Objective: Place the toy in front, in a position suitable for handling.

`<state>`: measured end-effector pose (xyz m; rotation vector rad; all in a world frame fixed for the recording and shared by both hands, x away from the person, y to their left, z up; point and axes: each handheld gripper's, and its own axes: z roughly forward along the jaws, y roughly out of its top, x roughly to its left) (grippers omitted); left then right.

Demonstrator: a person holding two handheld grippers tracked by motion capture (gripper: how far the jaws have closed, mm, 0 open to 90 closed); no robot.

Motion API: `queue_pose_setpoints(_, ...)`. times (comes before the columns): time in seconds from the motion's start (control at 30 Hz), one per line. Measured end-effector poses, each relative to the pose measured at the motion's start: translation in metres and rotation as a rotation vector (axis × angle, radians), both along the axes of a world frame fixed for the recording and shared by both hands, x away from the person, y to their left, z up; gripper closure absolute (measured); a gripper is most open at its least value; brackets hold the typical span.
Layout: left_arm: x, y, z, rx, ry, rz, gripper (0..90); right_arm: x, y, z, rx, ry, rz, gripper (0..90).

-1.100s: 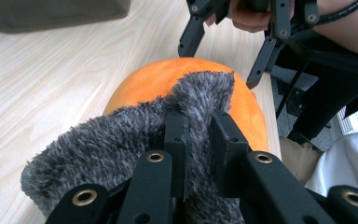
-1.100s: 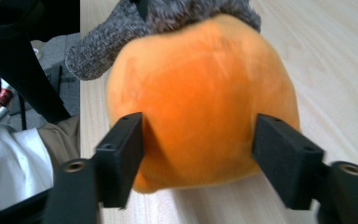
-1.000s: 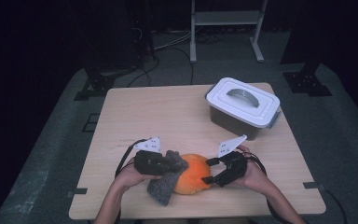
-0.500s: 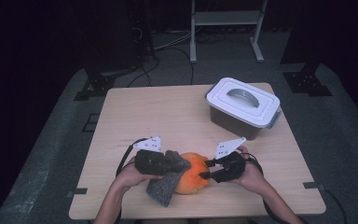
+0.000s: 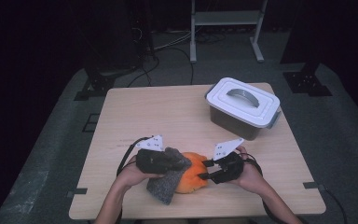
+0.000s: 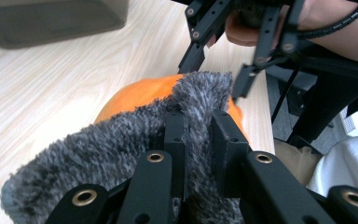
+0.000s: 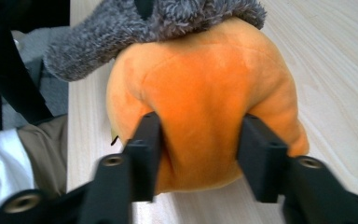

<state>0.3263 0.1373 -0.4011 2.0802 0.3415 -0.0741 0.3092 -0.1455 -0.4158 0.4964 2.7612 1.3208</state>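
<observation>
An orange plush ball (image 5: 193,178) lies near the table's front edge with a grey fuzzy cloth (image 5: 164,187) draped over its left side. My left gripper (image 5: 181,162) is shut on a fold of the grey cloth (image 6: 98,158) on top of the plush (image 6: 135,95); its jaws (image 6: 198,123) pinch the pile tight. My right gripper (image 5: 205,171) comes in from the right. Its jaws (image 7: 200,135) have just been opening a little after closing in. The orange plush (image 7: 200,79) is between them, dented by both pads. The cloth (image 7: 121,32) hangs over the plush's far side.
A grey storage box with a white handled lid (image 5: 242,106) stands at the table's back right. The wooden table (image 5: 158,116) stretches bare behind the hands. A dark floor with cables and stand legs surrounds it. The person's lap lies just past the front edge.
The right gripper's jaws have come in from wide apart onto the orange plush. Both hands stay where they were, and the left keeps its hold on the grey cloth.
</observation>
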Motion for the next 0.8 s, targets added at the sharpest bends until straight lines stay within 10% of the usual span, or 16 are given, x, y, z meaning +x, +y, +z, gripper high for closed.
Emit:
queue_pose_setpoints(0.4,0.002,0.008,-0.004,-0.002,0.013,0.017,77.8,0.005,0.0,-0.008,0.028,0.06,0.005,28.5)
queue_pose_setpoints(0.8,-0.005,-0.004,0.015,0.012,-0.042,-0.009,77.8,-0.002,0.009,-0.004,0.007,-0.025,-0.023,60.8)
